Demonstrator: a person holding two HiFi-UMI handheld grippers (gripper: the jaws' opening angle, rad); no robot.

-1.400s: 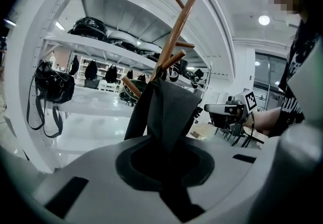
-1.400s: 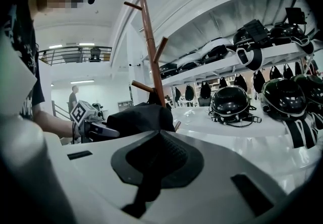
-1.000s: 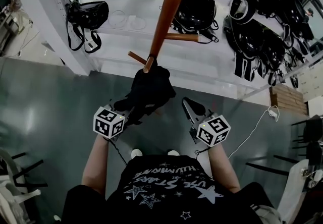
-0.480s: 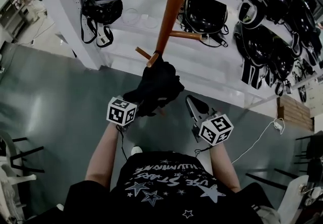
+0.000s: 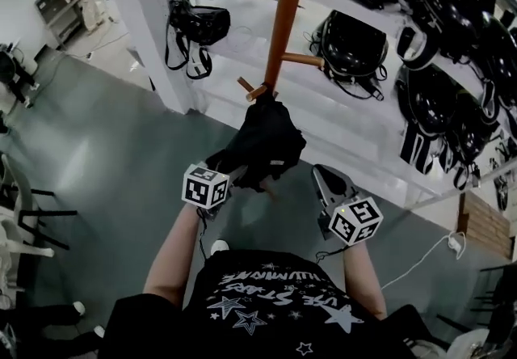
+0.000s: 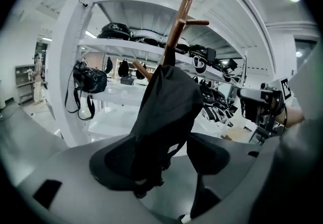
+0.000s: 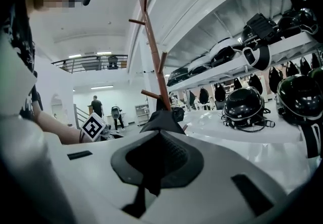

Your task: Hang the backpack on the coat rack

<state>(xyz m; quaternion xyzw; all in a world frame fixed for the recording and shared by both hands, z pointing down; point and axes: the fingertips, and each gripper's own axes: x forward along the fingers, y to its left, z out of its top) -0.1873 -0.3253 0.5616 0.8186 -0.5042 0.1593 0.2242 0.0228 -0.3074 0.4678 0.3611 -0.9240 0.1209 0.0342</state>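
A black backpack (image 5: 262, 139) hangs by its top from a low peg (image 5: 258, 92) of the brown wooden coat rack (image 5: 284, 18). My left gripper (image 5: 234, 175) is at the bag's lower left. In the left gripper view its jaws are opening wide, and the backpack (image 6: 169, 102) droops between them, lying loosely over the left pad (image 6: 113, 160). My right gripper (image 5: 323, 179) is just right of the bag, its jaws together and holding nothing. In the right gripper view the backpack (image 7: 161, 119) and the rack (image 7: 154, 51) stand straight ahead.
White shelving (image 5: 153, 26) behind the rack carries black helmets (image 5: 428, 66) and a hanging black bag (image 5: 198, 26). Chairs (image 5: 16, 212) stand at the left, and a white cable (image 5: 420, 260) lies on the grey floor at the right. People (image 7: 96, 106) stand far off.
The left gripper's jaws have spread apart off the backpack's lower part, and the bag now hangs from the peg. Both hands have shifted slightly.
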